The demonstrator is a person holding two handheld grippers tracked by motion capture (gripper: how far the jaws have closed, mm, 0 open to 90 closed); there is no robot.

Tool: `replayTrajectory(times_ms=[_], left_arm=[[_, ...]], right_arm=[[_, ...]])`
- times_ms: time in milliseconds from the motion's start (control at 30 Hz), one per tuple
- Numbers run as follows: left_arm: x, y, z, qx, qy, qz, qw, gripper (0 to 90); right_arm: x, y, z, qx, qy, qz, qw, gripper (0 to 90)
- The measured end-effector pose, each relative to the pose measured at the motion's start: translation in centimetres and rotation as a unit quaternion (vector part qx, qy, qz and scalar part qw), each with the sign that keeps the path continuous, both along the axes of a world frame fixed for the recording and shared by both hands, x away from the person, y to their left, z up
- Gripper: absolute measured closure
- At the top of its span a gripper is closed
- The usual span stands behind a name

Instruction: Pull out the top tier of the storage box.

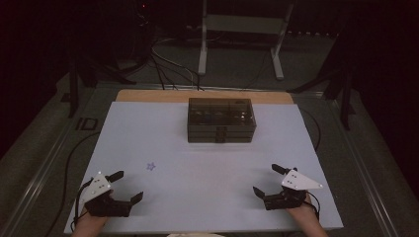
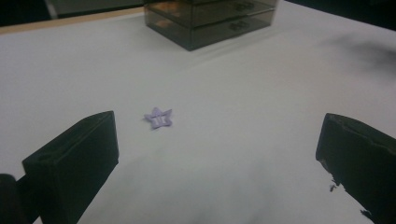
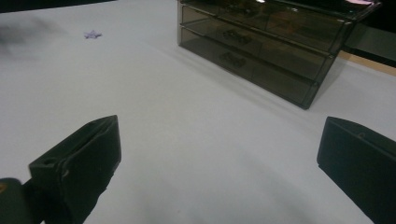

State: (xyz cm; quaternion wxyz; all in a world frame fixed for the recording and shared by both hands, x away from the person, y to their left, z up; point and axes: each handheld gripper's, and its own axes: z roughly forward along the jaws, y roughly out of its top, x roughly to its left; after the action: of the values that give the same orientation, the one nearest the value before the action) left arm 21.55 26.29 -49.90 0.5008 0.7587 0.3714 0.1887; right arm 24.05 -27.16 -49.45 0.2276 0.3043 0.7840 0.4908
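Observation:
A smoky transparent drawer box [image 1: 221,120] stands at the back middle of the white mat [image 1: 207,168], its drawers closed; it appears too in the left gripper view [image 2: 210,21] and the right gripper view [image 3: 266,42]. A small purple star-shaped clip [image 1: 150,166] lies flat on the mat, left of centre. My left gripper [image 1: 126,185] rests at the near left corner, open and empty, with the star [image 2: 159,117] a short way ahead of its jaws. At the near right, my right gripper [image 1: 267,180] is open and empty too, angled toward the box; the star [image 3: 92,34] lies far off to its left.
A wooden table edge [image 1: 205,95] shows behind the mat. Beyond it are cables [image 1: 168,66] on the floor and a white metal stand [image 1: 242,34]. Dark surroundings flank the table.

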Motion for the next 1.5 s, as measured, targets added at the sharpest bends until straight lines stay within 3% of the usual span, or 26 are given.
replayTrajectory(times_ms=[100, 333, 667, 867, 1133, 1500], left_arm=[[0.0, -0.1, -0.1, 0.015, -0.003, 0.013, 0.9998, 0.1], [0.3, -0.7, -0.3, 0.010, 0.004, -0.003, 0.9999, 0.1], [0.5, -0.9, -0.4, 0.002, 0.007, -0.009, 0.9999, 0.1], [0.4, -1.1, -0.3, 0.003, 0.008, -0.016, 0.9998, 0.1], [0.3, -1.1, -0.2, -0.011, 0.007, -0.017, 0.9998, 0.1], [0.3, -1.2, -0.2, -0.007, 0.010, -0.024, 0.9996, 0.1]], right_arm=[[0.1, 0.0, -0.1, -0.004, -0.005, -0.002, 1.0000, 0.0], [0.5, 0.0, -0.1, -0.007, -0.005, -0.007, 0.9999, 0.1], [0.2, 0.2, -0.1, -0.022, -0.007, -0.014, 0.9996, 0.1], [-0.1, 0.5, 0.1, -0.024, -0.004, -0.013, 0.9996, 0.1], [-0.3, 0.9, 0.3, -0.029, 0.001, -0.009, 0.9995, 0.1], [-0.9, 1.8, 1.1, -0.048, 0.014, 0.003, 0.9987, 0.1]])
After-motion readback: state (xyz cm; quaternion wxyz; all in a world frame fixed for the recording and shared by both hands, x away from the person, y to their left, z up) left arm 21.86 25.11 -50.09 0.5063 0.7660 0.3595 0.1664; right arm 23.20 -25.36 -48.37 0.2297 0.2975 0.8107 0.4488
